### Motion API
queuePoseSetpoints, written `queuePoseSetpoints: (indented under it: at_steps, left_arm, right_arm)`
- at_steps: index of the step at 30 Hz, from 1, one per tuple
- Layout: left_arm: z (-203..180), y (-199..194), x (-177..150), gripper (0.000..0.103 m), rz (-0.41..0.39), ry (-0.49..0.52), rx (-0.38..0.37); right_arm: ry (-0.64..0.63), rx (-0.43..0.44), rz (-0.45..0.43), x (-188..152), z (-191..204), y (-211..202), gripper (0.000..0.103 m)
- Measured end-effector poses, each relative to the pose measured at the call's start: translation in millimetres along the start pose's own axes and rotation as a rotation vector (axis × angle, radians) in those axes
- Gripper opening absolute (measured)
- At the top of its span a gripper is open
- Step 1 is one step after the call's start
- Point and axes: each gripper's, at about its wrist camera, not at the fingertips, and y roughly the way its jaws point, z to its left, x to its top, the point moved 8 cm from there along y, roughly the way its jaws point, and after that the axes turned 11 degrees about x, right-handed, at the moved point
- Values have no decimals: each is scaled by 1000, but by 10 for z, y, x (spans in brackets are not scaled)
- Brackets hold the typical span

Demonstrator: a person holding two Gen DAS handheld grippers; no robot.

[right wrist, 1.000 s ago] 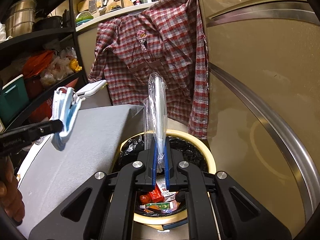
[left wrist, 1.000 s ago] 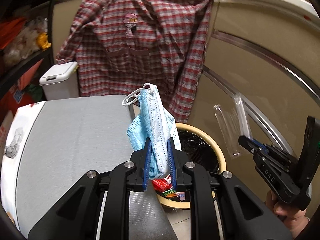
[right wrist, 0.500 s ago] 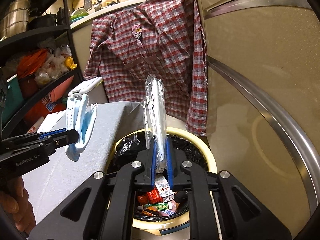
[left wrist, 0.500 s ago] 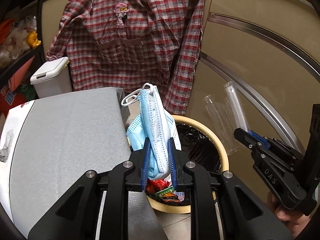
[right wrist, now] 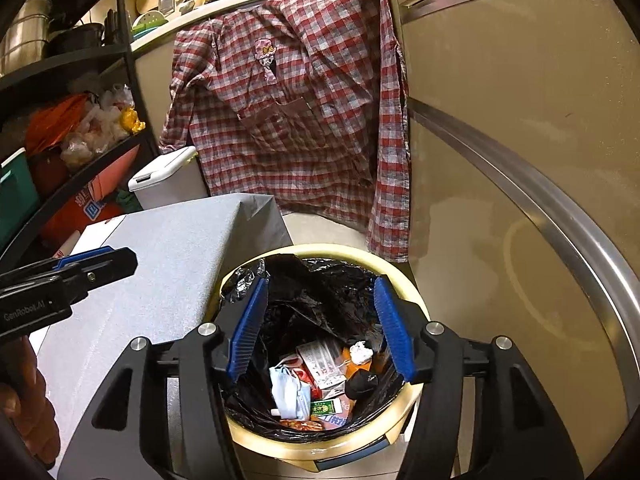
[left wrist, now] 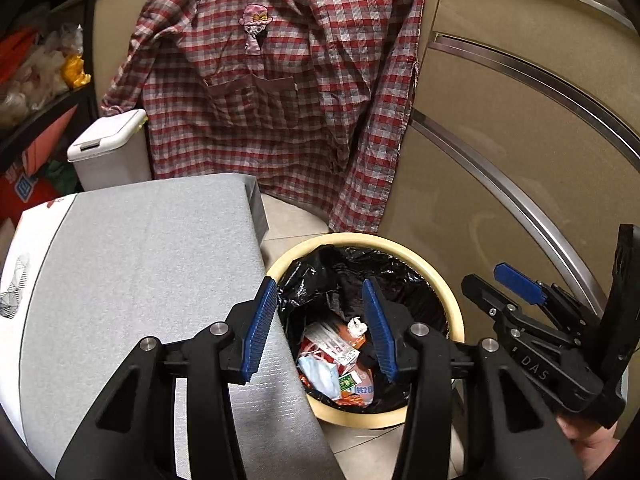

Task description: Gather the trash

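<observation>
Fingers of the left gripper (left wrist: 320,324) and right gripper (right wrist: 320,320) are spreading apart, nothing between them, above the bin (right wrist: 416,300). A blue mask (right wrist: 290,394) lies inside among wrappers; the grey table (left wrist: 140,264) shows no more trash, so collecting looks nearly finished.

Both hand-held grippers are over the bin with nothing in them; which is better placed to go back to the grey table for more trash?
Probably the left hand-held gripper: its jaws are opening, empty, with one finger already over the grey table. The right hand-held gripper, also opening and empty, sits over the bin.
</observation>
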Motion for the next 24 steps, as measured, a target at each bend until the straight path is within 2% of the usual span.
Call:
queuePoseSetpoints:
  at_steps: [3, 9, 14, 16, 24]
  left_arm:
    - [15, -38, -17, 46, -4, -4, 2]
    - [30, -209, -97, 58, -27, -4, 16]
    - [93, -425, -245, 63, -41, -50, 16]
    - [103, -514, -317, 70, -58, -58, 22]
    - [147, -825, -636, 85, -88, -81, 77]
  right_arm:
    - [1, -5, -5, -13, -16, -52, 61]
    - [-9, -33, -19, -41, -9, -229, 70]
    - [-23, -57, -46, -70, 64, -487, 77]
    - [-24, -62, -52, -108, 104, -612, 78]
    - [-34, -97, -77, -257, 229, -1028, 87]
